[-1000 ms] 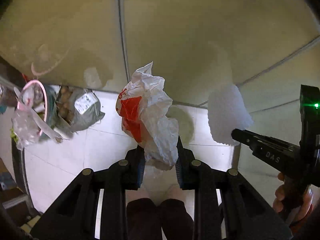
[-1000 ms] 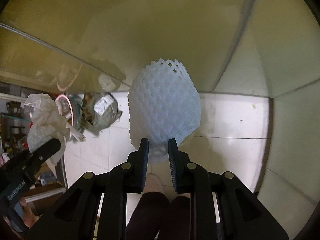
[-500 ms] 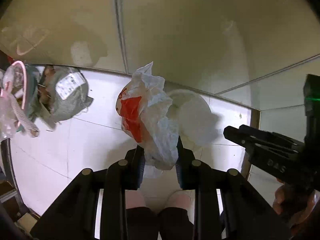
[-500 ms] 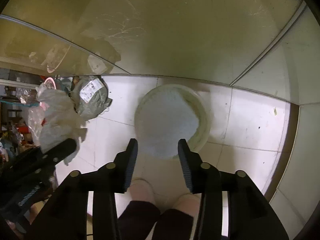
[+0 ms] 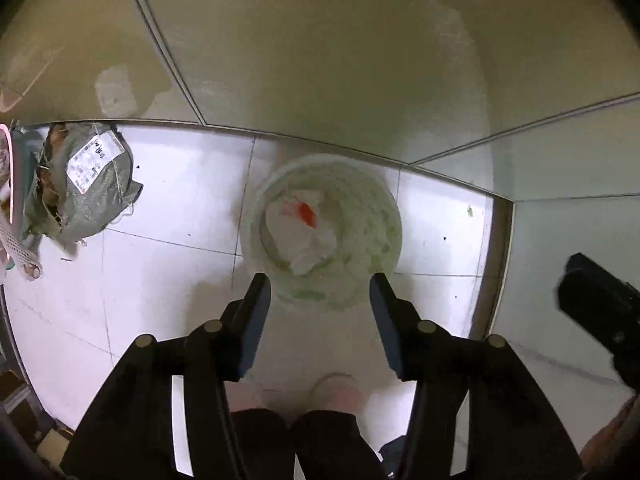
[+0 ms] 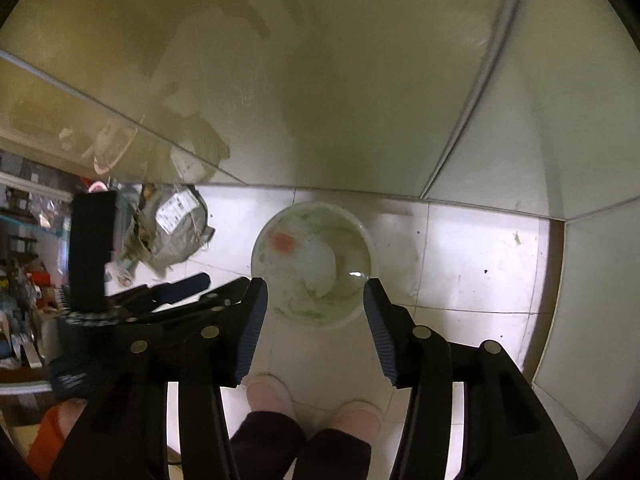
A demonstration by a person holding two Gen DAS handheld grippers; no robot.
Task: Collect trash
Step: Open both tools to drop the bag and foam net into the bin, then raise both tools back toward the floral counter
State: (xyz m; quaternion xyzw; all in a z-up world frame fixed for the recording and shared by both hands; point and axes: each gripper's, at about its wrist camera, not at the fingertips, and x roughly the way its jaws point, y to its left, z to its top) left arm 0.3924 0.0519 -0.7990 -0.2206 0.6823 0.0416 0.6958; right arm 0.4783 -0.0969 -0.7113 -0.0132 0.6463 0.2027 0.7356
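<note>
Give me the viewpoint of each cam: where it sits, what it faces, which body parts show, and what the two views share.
Left wrist: sits on the left tool, looks steeply down at the white bucket holding the crumpled plastic bag; dark trouser legs and pale shoes show below.
Right wrist: sits on the right tool, faces down at the same bucket; trouser legs, shoes and the left tool show.
Shared: bucket, grey sack, tiled floor.

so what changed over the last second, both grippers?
Left gripper has just opened and let go of the crumpled white-and-red bag, which now lies in the round bin. Right gripper has also been opening; its white foam net dropped into the bin earlier. Nothing is between either pair of fingers. The grey sack stayed on the floor.
</note>
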